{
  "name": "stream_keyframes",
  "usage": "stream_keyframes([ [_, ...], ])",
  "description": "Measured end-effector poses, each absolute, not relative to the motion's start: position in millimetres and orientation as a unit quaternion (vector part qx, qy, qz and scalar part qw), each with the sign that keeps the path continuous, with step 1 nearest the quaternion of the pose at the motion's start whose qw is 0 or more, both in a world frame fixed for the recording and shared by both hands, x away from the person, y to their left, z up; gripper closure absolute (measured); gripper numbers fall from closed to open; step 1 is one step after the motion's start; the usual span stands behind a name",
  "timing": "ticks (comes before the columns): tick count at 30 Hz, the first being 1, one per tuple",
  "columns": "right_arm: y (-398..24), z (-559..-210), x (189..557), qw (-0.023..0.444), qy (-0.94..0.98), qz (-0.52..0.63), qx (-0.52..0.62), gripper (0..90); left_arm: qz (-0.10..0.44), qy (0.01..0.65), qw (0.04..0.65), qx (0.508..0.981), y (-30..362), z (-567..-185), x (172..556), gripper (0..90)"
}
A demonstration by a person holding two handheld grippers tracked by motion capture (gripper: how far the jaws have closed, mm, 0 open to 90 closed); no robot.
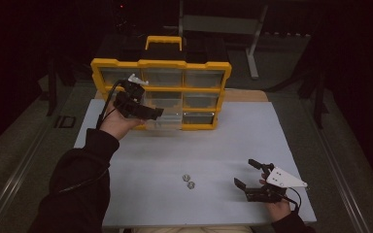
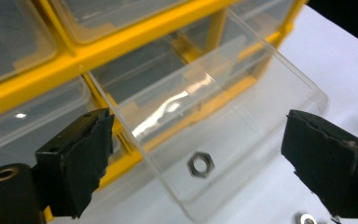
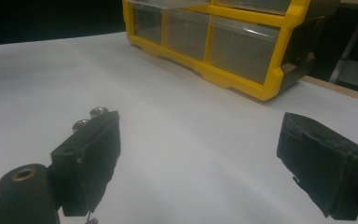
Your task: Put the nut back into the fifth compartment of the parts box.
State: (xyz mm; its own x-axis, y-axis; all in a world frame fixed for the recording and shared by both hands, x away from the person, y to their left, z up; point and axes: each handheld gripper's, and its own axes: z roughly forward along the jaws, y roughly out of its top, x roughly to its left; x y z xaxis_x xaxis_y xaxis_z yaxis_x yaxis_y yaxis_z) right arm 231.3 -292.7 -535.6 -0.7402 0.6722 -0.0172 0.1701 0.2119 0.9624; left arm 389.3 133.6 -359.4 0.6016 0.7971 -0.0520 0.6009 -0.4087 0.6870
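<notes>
A yellow organizer [image 1: 161, 64] with clear drawers stands upright at the back of the white table [image 1: 252, 136]. Its lower middle drawer [image 2: 261, 112] is pulled out, and a hex nut [image 2: 200, 164] lies on the drawer's floor. My left gripper [image 1: 150, 110] hovers over this drawer, open; in the left gripper view [image 2: 198, 135] nothing is between the pads. Two small metal nuts [image 1: 188, 181] lie on the table near the front. To their right my right gripper [image 1: 247, 174] rests low, open and empty, and in the right gripper view [image 3: 200, 154] the nuts [image 3: 91, 116] peek from behind its left jaw.
The organizer's other drawers [image 3: 242, 46] are pushed in. A wooden strip [image 1: 245, 95] runs along the table's back edge beside the organizer. Dark floor and a metal stand [image 1: 252, 43] lie beyond the table.
</notes>
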Motion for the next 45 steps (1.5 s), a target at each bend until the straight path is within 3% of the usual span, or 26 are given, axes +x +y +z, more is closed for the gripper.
stream_keyframes([
  [7, -292, -535, 231, 0.224, 0.745, 0.561, 0.282, 13.5, 0.138, 0.405, 0.369, 0.825, 143, -365, 372, 0.0],
  [28, -292, -535, 231, 0.224, 0.746, 0.561, 0.281, 13.5, 0.132, 0.396, 0.407, 0.813, 160, -409, 328, 0.0],
  [45, -291, -535, 230, 0.223, 0.746, 0.562, 0.279, 13.5, 0.092, 0.359, 0.418, 0.829, 141, -452, 296, 0.1],
])
